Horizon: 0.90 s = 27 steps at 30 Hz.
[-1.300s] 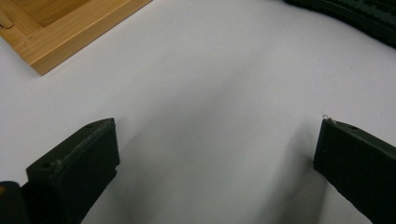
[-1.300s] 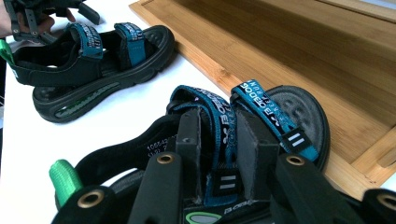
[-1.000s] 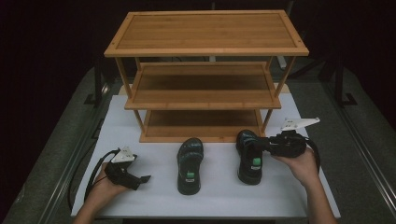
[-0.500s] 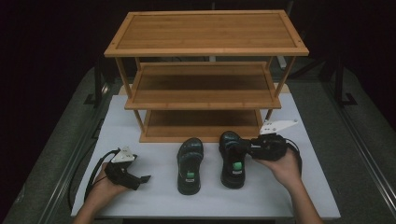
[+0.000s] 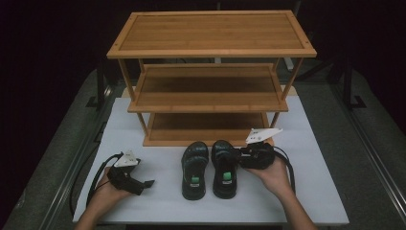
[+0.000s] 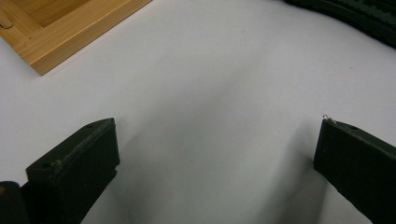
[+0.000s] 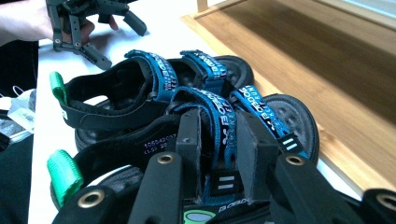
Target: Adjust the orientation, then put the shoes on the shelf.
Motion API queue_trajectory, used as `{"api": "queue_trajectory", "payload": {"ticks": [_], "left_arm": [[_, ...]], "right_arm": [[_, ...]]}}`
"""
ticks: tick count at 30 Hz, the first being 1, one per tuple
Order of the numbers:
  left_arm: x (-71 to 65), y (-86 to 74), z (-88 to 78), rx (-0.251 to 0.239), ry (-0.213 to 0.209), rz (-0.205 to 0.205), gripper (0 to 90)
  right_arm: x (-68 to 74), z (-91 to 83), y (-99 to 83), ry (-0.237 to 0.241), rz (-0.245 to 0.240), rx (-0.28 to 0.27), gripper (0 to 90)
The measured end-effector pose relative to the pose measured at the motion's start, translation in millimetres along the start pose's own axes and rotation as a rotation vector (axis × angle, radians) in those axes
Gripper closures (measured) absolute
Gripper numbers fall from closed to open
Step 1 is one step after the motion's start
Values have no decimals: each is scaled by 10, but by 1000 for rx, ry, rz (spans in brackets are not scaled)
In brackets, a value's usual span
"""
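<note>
Two black sandals with blue straps and green heel tabs lie side by side on the white table in front of the rack. My right gripper is shut on a blue strap of the right sandal; in the right gripper view its jaws pinch that strap, and the left sandal lies just beyond. The left sandal lies free. My left gripper rests low on the table at the left, open, with bare table between its jaws.
A three-shelf bamboo rack stands behind the sandals, its bottom shelf bare. Its base corner and a sandal sole appear in the left gripper view. Dark floor surrounds the white table.
My right gripper has carried the right sandal leftward across the table until it lies beside the left sandal. The left gripper has stayed in place.
</note>
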<state>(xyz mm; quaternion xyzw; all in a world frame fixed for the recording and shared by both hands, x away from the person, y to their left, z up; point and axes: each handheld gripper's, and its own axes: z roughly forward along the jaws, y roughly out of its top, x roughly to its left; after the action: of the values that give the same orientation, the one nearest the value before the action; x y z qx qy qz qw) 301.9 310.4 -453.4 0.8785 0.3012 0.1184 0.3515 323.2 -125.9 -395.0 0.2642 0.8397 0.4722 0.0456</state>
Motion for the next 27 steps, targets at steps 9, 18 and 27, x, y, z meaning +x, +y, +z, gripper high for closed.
{"api": "queue_trajectory", "payload": {"ticks": [9,18,27], "left_arm": [[0,0,0,0,0,0,0],[-7,5,-2,2,4,3,0],[-128,275,-62,-61,-56,-27,175]], "right_arm": [[72,95,-17,12,-12,0,671],[84,-39,-42,0,-1,-25,497],[60,-110,-95,4,25,-15,505]]}}
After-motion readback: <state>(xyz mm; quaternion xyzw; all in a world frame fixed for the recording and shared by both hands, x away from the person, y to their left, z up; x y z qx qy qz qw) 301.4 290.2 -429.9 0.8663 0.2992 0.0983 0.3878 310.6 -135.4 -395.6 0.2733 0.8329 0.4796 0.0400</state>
